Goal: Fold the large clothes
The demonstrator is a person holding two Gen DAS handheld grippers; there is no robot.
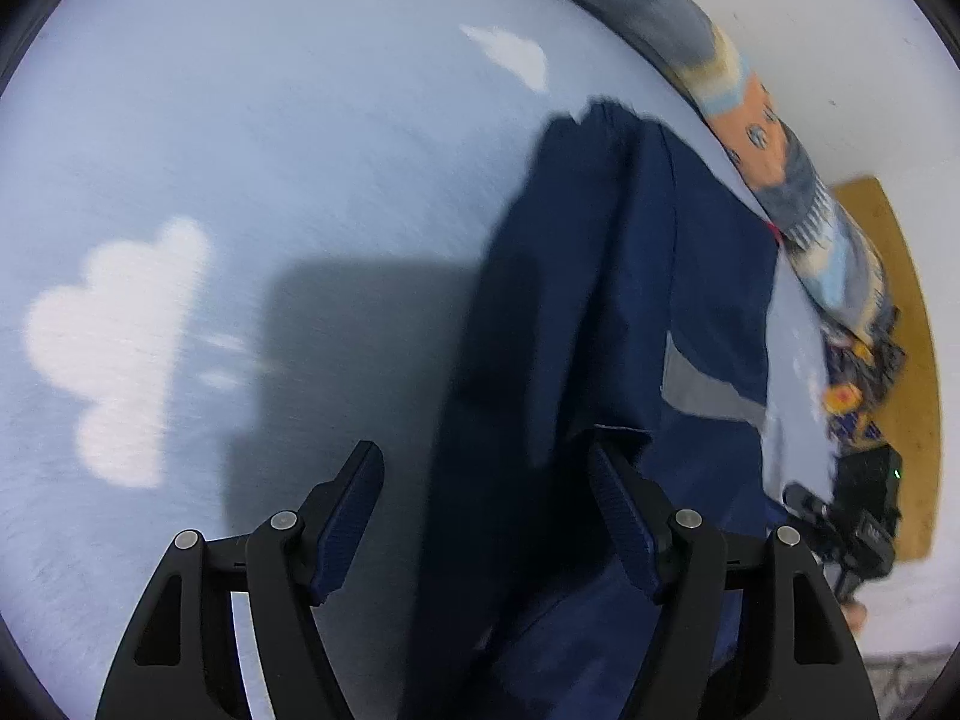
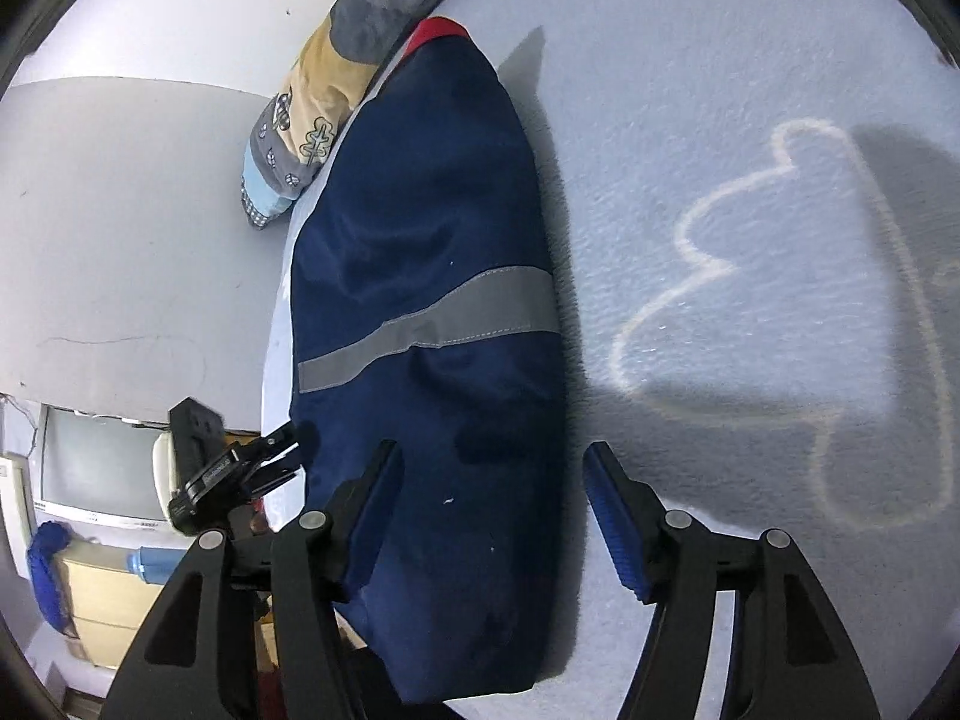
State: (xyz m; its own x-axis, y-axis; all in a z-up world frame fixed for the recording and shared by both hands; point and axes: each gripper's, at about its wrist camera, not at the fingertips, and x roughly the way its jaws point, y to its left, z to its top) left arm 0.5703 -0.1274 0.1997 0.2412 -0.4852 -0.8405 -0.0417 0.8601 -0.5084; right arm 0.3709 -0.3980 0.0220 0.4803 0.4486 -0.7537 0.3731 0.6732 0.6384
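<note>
The navy garment (image 2: 432,276) lies folded into a long, narrow bundle near the bed's (image 1: 240,150) edge, beside a patchwork quilt (image 1: 774,138) along the white wall (image 2: 120,210). To the other side the pale blue sheet spreads wide and bare — ample room, printed with white clouds (image 1: 114,336). The fabric looks smooth and woven, crossed by a grey reflective band (image 2: 432,324), with red showing at the far end. The left gripper (image 1: 486,504) hangs with fingers spread, the garment's fold below them but not pinched. The right gripper (image 2: 489,504) is likewise released — its fingers straddle the bundle's edge without pressing. No writing is legible.
</note>
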